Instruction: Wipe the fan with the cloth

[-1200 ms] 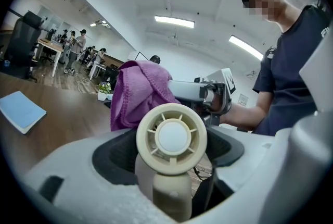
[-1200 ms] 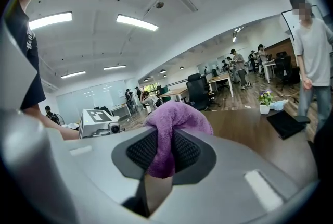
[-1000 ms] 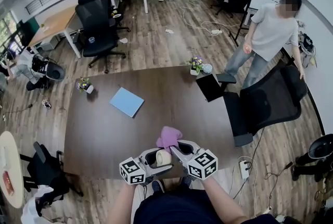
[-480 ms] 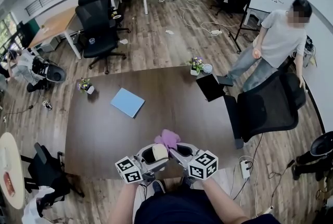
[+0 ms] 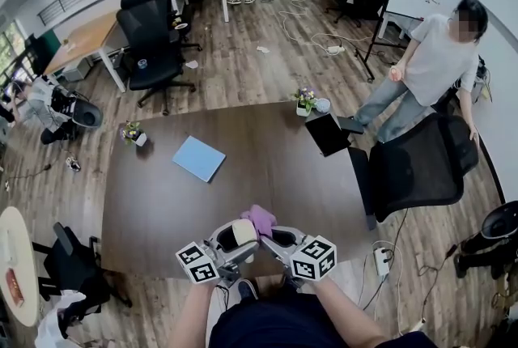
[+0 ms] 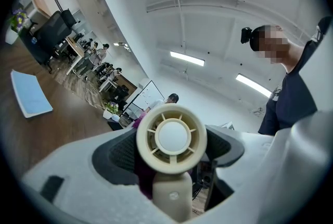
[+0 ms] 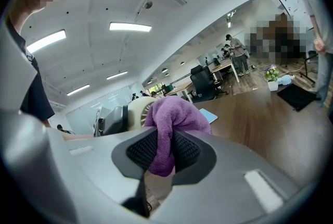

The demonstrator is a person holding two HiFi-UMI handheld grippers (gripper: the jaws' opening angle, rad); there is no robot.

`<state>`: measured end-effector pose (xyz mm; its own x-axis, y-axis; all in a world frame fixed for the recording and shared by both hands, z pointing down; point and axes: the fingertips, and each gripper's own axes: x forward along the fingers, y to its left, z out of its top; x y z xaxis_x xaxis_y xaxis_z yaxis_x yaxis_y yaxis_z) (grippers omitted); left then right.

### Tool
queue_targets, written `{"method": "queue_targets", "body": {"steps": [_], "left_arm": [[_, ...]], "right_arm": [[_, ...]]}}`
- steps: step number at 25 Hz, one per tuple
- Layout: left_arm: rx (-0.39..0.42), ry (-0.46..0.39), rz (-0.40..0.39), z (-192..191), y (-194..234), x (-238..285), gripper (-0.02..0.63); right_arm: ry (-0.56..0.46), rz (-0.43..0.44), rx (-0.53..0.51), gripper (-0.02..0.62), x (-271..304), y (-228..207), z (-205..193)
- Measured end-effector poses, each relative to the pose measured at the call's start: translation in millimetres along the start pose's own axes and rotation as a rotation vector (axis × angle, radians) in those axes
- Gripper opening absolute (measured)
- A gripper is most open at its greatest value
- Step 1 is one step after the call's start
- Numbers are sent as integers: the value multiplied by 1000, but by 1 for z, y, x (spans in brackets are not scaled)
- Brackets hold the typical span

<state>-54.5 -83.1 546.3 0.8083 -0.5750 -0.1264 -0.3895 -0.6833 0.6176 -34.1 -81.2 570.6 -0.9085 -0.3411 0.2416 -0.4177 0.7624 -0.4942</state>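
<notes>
Your left gripper (image 5: pixel 229 244) has risen and rolled since a second ago, tilting the small round cream plastic fan (image 6: pixel 171 136) that its wide-set jaws grasp by the head. Your right gripper (image 7: pixel 162 152), clenched on the fluffy purple cloth (image 7: pixel 174 116), has edged in beside it, so the cloth now seems to touch the fan's rim above the near edge of the dark brown table (image 5: pixel 243 168). Wiping looks under way; keep rubbing round the grille.

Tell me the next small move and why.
Probably a short stroke of the purple cloth across the grille of the cream fan. The right gripper is clamped on the cloth, the left gripper grips the fan, and the cloth sits right beside the fan's head.
</notes>
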Motion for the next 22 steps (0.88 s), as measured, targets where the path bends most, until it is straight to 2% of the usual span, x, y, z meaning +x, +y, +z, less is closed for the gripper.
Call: {"method": "queue_targets", "body": {"steps": [11, 17, 22], "left_arm": [[-70, -145, 41, 29, 14, -11, 377], [-84, -161, 109, 29, 30, -23, 377], [-102, -158, 133, 23, 35, -28, 377]], "right_arm": [[72, 85, -11, 75, 0, 23, -24], [101, 149, -28, 75, 3, 42, -32], [70, 180, -20, 75, 3, 49, -23]]}}
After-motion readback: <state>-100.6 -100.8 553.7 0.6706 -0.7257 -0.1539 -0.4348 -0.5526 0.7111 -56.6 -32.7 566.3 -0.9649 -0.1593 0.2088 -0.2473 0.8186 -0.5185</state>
